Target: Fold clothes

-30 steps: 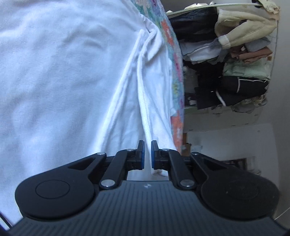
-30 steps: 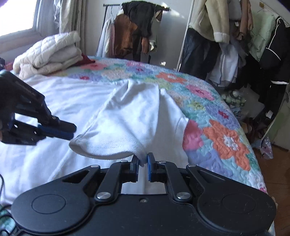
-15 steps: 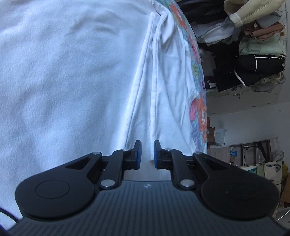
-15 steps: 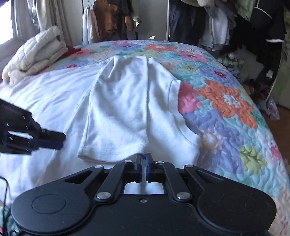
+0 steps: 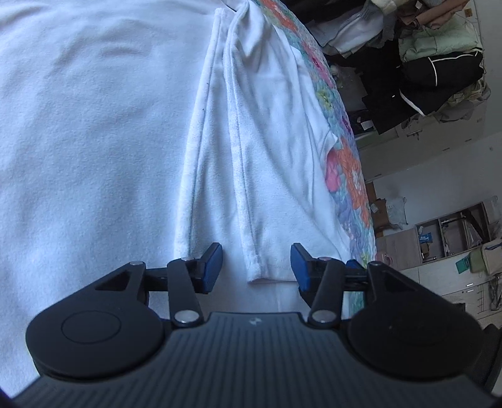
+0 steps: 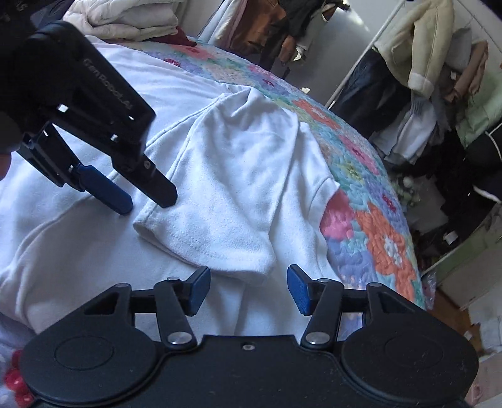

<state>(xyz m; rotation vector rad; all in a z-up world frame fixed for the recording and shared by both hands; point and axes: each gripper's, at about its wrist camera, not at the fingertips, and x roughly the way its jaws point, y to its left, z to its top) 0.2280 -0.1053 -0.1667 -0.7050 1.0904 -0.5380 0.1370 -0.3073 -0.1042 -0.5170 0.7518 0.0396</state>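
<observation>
A soft white garment (image 6: 238,188) lies folded on the floral quilt (image 6: 370,188) — left gripper (image 5: 255,263) and right gripper (image 6: 248,285) both opening, pads clear of the fleecy cloth.

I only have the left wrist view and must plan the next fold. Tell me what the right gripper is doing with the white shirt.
Observer: The right gripper is opening its fingers. The folded-over white cotton sleeve has its cuff edge lying between them, not pinched.
Operator: Report how my left gripper looks from that side.
Observer: The left gripper, also opening, has its tips at the sleeve's other cuff corner, and they aren't gripping anything.
Operator: Describe the far end of the bed.
Observer: A folded cream quilted blanket is stacked there.
</observation>
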